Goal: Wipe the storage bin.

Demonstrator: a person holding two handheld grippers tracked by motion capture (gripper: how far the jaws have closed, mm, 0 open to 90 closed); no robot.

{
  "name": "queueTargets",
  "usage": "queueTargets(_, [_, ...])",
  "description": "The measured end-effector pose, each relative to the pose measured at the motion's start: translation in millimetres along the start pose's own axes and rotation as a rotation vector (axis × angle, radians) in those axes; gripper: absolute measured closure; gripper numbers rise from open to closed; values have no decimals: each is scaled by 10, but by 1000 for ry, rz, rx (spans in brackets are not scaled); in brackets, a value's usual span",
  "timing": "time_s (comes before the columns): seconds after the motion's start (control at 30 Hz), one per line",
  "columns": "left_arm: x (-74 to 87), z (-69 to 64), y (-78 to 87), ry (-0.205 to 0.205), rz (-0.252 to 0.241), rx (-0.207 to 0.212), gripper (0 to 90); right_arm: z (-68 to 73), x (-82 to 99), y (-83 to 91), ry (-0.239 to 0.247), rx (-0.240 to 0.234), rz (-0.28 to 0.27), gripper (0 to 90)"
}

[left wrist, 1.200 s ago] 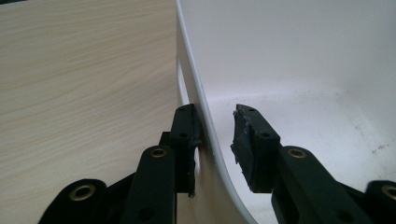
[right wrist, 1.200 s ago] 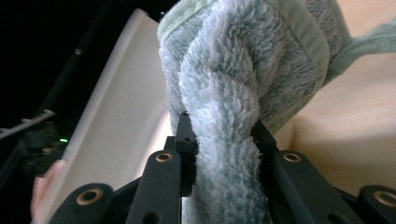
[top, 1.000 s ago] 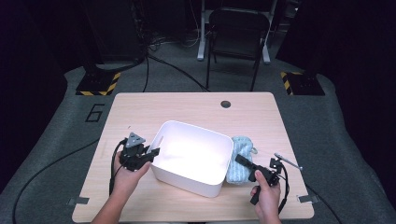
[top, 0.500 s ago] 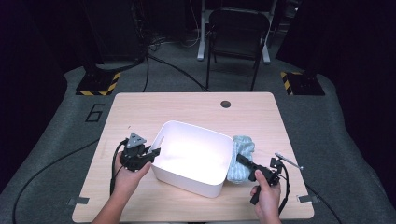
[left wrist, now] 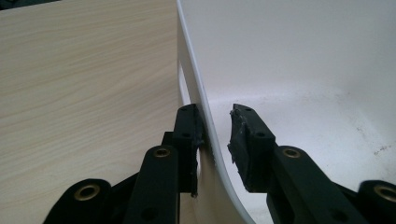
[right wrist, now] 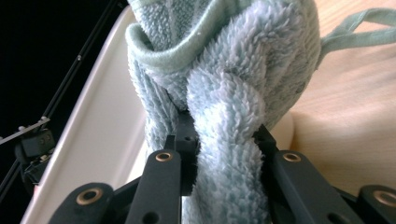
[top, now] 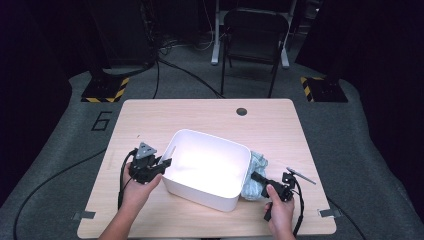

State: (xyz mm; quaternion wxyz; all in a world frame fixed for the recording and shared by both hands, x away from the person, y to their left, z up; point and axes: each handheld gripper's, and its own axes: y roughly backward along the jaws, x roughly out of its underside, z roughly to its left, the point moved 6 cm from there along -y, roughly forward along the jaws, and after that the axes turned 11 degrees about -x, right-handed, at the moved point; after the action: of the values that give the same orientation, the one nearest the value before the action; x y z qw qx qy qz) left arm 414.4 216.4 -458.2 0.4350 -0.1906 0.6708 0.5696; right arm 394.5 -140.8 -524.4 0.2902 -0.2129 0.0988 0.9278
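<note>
the right gripper (top: 256, 178) pinches the blue towel (top: 255, 172), bunched on the counter (top: 210, 112) against the white bin (top: 207, 167)'s right wall; the bin opening lies to its left. the left gripper (top: 165, 163), closing, straddles the opposite rim, probably not clamped yet

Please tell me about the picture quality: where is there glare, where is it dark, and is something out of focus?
High view: the inside of the white tub is overexposed, and the room around the table is nearly black. Left gripper view: the jaws are sharp, but the far tub wall is a soft, featureless white. Right gripper view: the light blue towel shows its fibres clearly, and the wood beside it is slightly blurred.
</note>
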Motion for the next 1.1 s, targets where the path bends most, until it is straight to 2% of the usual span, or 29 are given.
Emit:
queueTargets(0.07, [0,0,-1,1,-1,0,715,-127,52,-4,39,103,62,726])
queueTargets(0.1, [-1,0,-1,1,-1,0,715,-168,95,-22,24,134,85,728])
queueTargets(0.13, [1,8,0,-1,0,-1,714,-195,133,-31,-14,143,98,728])
queueTargets(0.23, [1,12,-3,3,-1,3,709,-281,143,-41,-3,153,122,727])
queueTargets(0.27, [1,12,-3,3,0,3,709,-301,136,-45,22,158,125,727])
queueTargets(0.37, [2,12,-3,6,-1,3,708,-354,161,-75,53,211,156,728])
queueTargets(0.43, [2,12,-2,6,-2,2,707,-368,159,-85,48,218,150,727])
queueTargets(0.57, [2,13,-2,9,-1,5,703,-363,165,-72,39,209,146,726])
queueTargets(0.6, [2,13,-2,12,-1,5,701,-348,160,-73,22,194,136,726])
queueTargets(0.63, [3,14,-3,13,-1,6,699,-326,171,-59,-16,190,140,725])
queueTargets(0.67, [3,14,-3,13,-1,6,697,-338,160,-57,-4,168,126,725])
queueTargets(0.7, [3,15,-4,15,-2,7,697,-338,160,-57,-4,168,126,725])
queueTargets(0.73, [3,15,-4,16,-2,6,694,-290,158,-50,-34,158,118,726])
queueTargets(0.77, [3,15,-4,16,-2,6,693,-285,149,-46,-14,153,109,726])
queueTargets(0.8, [2,15,-5,17,-2,5,693,-285,149,-46,-14,153,109,726])
queueTargets(0.83, [2,17,-4,16,-2,3,692,-262,146,-44,-22,140,98,726])
queueTargets(0.87, [3,17,-4,16,-2,2,691,-193,143,-35,-53,117,74,726])
queueTargets(0.93, [2,13,-4,17,-1,-1,691,-139,115,-8,-14,101,70,726])
queueTargets(0.97, [2,13,-4,17,-1,-1,691,-139,115,-8,-14,101,70,726])
queueTargets(1.0, [2,12,-5,17,-2,-4,692,-52,79,6,-8,66,48,726])
queueTargets(1.03, [2,11,-4,16,-2,-6,692,-52,79,6,-8,66,48,726])
queueTargets(1.07, [2,11,-2,13,0,-9,693,61,51,23,-40,27,26,725])
queueTargets(1.1, [2,11,-2,13,0,-9,693,61,51,23,-40,27,26,725])
